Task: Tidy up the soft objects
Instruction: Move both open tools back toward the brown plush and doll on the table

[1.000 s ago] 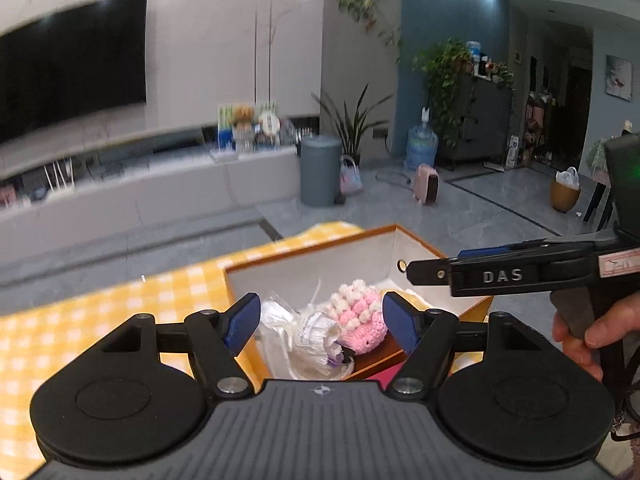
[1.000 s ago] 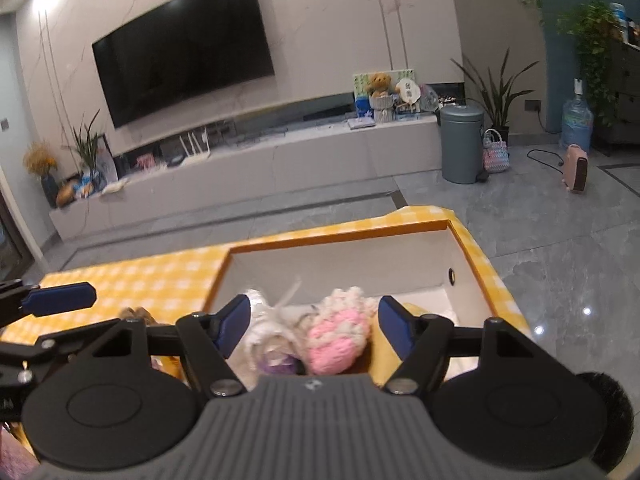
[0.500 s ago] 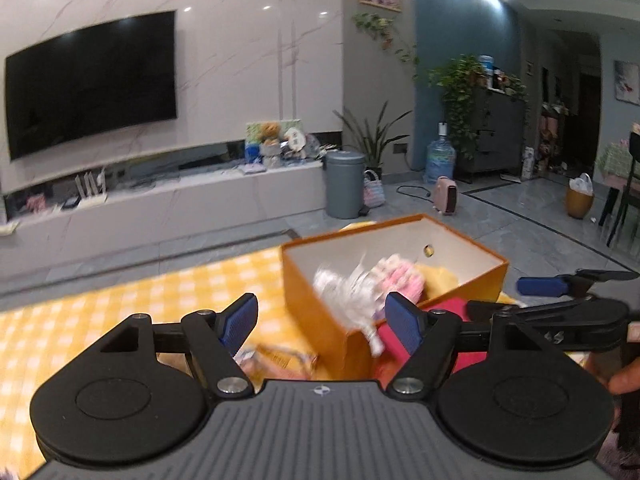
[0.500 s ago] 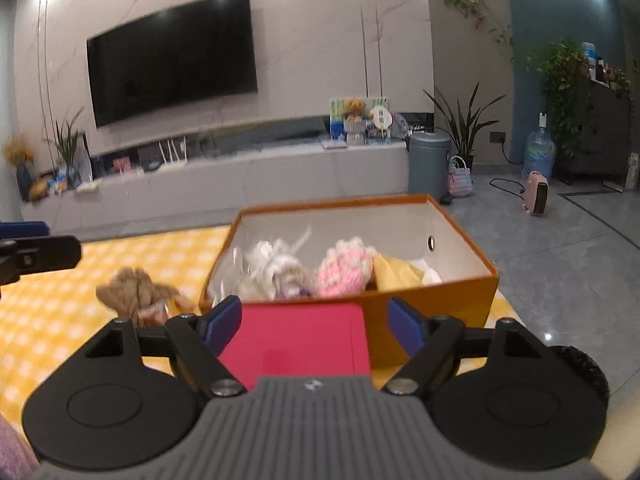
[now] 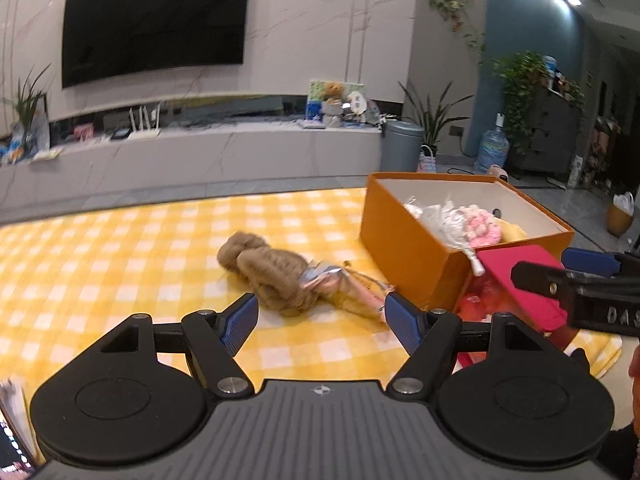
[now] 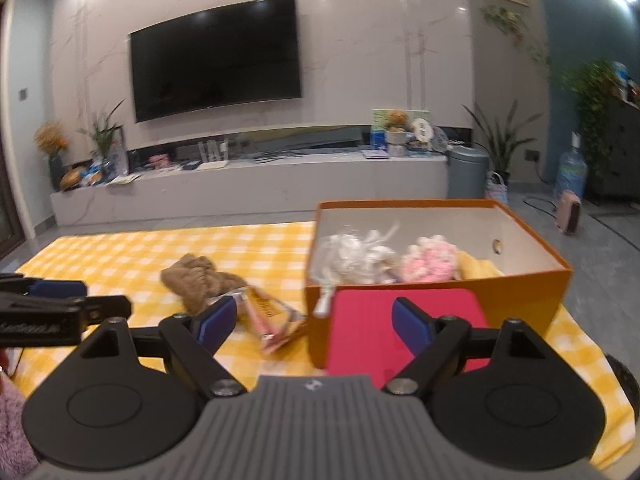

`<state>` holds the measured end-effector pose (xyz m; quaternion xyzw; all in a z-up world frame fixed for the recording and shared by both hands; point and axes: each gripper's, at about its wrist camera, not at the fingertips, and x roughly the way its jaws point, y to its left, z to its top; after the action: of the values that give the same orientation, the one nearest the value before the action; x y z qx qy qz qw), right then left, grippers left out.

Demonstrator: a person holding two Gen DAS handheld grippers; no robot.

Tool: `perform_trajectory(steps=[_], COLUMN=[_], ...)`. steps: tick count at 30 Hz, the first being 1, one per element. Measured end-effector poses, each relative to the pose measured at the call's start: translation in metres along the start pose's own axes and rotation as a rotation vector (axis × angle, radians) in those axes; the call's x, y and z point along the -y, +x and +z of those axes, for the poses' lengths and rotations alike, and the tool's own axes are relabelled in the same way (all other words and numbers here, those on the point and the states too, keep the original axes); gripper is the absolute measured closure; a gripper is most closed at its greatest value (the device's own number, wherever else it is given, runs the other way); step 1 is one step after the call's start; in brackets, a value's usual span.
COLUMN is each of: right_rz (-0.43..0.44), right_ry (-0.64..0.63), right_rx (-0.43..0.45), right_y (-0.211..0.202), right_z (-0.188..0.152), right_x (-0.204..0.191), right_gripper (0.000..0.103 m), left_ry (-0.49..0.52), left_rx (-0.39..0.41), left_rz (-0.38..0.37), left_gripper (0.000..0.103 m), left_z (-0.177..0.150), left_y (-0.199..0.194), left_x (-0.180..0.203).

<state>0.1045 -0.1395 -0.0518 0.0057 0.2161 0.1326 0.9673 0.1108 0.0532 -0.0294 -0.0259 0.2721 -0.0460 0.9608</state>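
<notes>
An orange box [image 5: 416,256] [image 6: 520,300] stands on the yellow checked cloth and holds a white wrapped toy [image 6: 356,256], a pink knitted toy [image 6: 430,262] and a yellow soft thing [image 6: 480,268]. A brown knitted toy [image 5: 272,272] [image 6: 200,280] lies on the cloth left of the box, with a crinkly packet [image 5: 352,286] [image 6: 268,312] beside it. A red flat pad [image 6: 400,328] [image 5: 520,276] leans against the box front. My left gripper [image 5: 318,322] is open and empty, just short of the brown toy. My right gripper [image 6: 314,324] is open and empty, in front of the box.
The yellow checked cloth [image 5: 120,264] covers a low table. A pink fluffy thing [image 6: 12,432] shows at the lower left edge of the right wrist view. Behind are a TV wall, a long white console, a grey bin [image 6: 466,172] and plants.
Both grippers have pulled back from above the box and stayed open. The left one has swung left, so the brown toy now lies ahead of it.
</notes>
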Motion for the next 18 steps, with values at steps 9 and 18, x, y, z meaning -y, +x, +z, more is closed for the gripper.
perform_trajectory(steps=[9, 18], right_rz=[0.103, 0.133], right_ry=[-0.205, -0.445], right_rx=[-0.036, -0.096], right_y=[0.034, 0.092], right_z=[-0.001, 0.012], right_x=[-0.05, -0.083], right_gripper=[0.03, 0.04], left_ry=[-0.006, -0.017], left_rx=[-0.065, -0.093], left_rz=[0.032, 0.045], left_gripper=[0.021, 0.021], left_z=[-0.006, 0.02], left_y=[0.02, 0.051], left_x=[-0.015, -0.037])
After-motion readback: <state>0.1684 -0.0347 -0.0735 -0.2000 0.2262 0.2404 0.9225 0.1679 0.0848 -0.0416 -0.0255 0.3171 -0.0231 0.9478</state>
